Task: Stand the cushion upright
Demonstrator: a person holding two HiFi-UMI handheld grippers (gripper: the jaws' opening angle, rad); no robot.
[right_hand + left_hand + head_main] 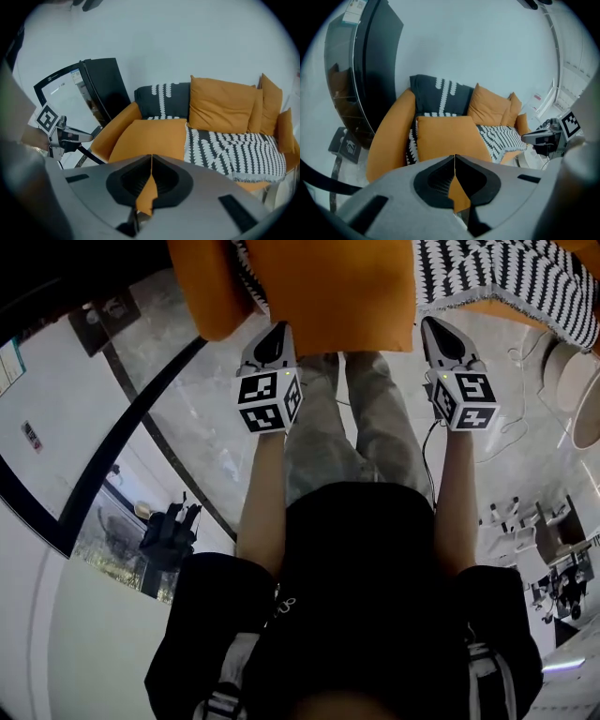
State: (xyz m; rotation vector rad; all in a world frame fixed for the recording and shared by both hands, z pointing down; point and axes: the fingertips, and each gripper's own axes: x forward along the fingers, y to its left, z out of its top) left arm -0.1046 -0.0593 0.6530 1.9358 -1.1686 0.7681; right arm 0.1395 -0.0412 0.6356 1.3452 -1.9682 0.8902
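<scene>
Hovering at near edge of flat square orange fabric cushion (337, 296): L gripper (277, 329) & R gripper (434, 324), both jaws pressed together; contact w/ cushion unclear.

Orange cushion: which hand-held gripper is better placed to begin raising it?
Left, marginally: the left hand-held gripper overlaps the front edge of the orange cushion; the right hand-held gripper sits just off its corner. Both are shut.

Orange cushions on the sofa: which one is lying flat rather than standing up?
The front cushion, lying flat right beside the orange armrest. The other orange cushions all stand upright further back on the sofa.
</scene>
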